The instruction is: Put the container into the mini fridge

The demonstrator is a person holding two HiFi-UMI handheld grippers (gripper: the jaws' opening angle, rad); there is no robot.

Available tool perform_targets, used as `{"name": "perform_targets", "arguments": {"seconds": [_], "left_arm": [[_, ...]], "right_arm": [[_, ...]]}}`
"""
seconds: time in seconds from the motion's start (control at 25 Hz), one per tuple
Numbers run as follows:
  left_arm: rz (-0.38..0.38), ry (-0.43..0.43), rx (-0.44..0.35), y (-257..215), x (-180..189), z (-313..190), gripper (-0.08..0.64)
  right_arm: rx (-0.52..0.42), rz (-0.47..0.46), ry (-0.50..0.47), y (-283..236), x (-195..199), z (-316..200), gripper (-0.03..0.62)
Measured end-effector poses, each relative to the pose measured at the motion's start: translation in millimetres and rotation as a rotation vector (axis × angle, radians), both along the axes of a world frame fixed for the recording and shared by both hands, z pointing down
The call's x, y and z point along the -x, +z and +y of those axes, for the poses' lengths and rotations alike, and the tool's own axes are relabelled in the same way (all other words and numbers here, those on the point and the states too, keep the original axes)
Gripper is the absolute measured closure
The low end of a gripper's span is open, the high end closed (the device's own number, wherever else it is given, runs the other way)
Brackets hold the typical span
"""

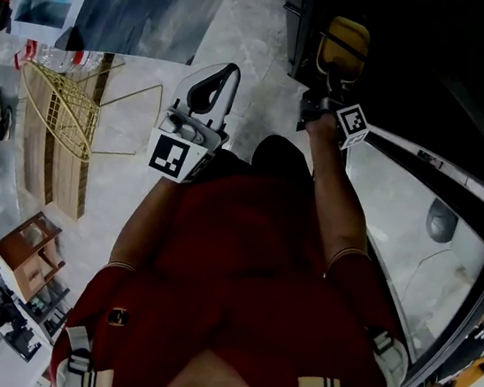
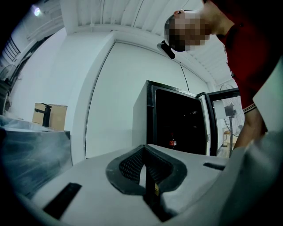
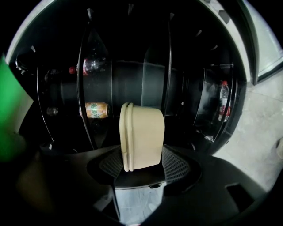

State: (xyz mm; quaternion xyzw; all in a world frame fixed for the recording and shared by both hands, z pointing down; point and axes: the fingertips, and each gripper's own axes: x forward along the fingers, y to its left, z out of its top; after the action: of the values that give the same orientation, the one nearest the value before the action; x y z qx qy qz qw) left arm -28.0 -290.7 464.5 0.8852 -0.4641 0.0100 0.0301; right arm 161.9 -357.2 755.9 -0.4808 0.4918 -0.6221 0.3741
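Container point(image 3: 142, 137) stands on edge, long axis vertical, clamped in your right tongs point(image 3: 143, 164) at the mouth of the mini fridge point(image 3: 132, 84), its dark interior apparently straight ahead; your left tongs point(image 2: 143, 170) hang back, closed and empty.

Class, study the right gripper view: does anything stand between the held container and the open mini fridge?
Nothing visible does. The right gripper holds the cream container facing the open mini fridge. A can lies left of its path and a bottle stands far right; the dark space straight ahead is hard to judge.
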Motion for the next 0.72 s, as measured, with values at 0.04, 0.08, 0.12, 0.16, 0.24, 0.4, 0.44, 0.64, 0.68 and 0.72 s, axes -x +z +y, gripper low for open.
{"name": "perform_targets", "arguments": {"seconds": [0.04, 0.08, 0.12, 0.16, 0.24, 0.4, 0.44, 0.64, 0.68, 0.72], "left_arm": [[0.0, -0.001, -0.001, 0.1, 0.0, 0.6, 0.554], [-0.001, -0.001, -0.001, 0.1, -0.2, 1.4, 0.554], [-0.002, -0.002, 0.0, 0.2, -0.4, 2.7, 0.554], [-0.006, -0.003, 0.003, 0.9, -0.4, 4.4, 0.554], [-0.01, 0.0, 0.002, 2.6, 0.4, 8.3, 0.554], [-0.013, 0.006, -0.005, 3.6, 4.7, 12.0, 0.554], [-0.015, 0.007, -0.007, 3.5, 5.9, 12.5, 0.554], [-0.019, 0.013, -0.002, -1.0, 9.8, 18.1, 0.554], [-0.021, 0.014, 0.004, -1.2, 10.6, 20.2, 0.554], [-0.02, 0.016, 0.007, -2.2, 11.2, 22.7, 0.554]], "right_arm": [[0.002, 0.002, -0.003, 0.0, 0.3, -0.1, 0.349], [0.004, 0.005, -0.005, -0.2, 0.4, 0.2, 0.35], [0.005, 0.01, -0.007, -0.3, 0.0, 1.1, 0.348], [0.006, 0.014, -0.009, -0.1, -0.3, 2.3, 0.341], [0.007, 0.021, -0.019, 0.1, 0.8, 4.3, 0.323], [-0.002, 0.039, -0.04, 0.0, 6.4, 3.5, 0.283], [-0.006, 0.043, -0.042, -0.3, 7.2, 3.0, 0.276], [-0.01, 0.075, -0.045, -6.3, 6.8, 9.9, 0.264], [-0.008, 0.082, -0.043, -7.1, 5.5, 13.4, 0.264], [-0.006, 0.09, -0.042, -8.0, 4.2, 17.7, 0.263]]}}
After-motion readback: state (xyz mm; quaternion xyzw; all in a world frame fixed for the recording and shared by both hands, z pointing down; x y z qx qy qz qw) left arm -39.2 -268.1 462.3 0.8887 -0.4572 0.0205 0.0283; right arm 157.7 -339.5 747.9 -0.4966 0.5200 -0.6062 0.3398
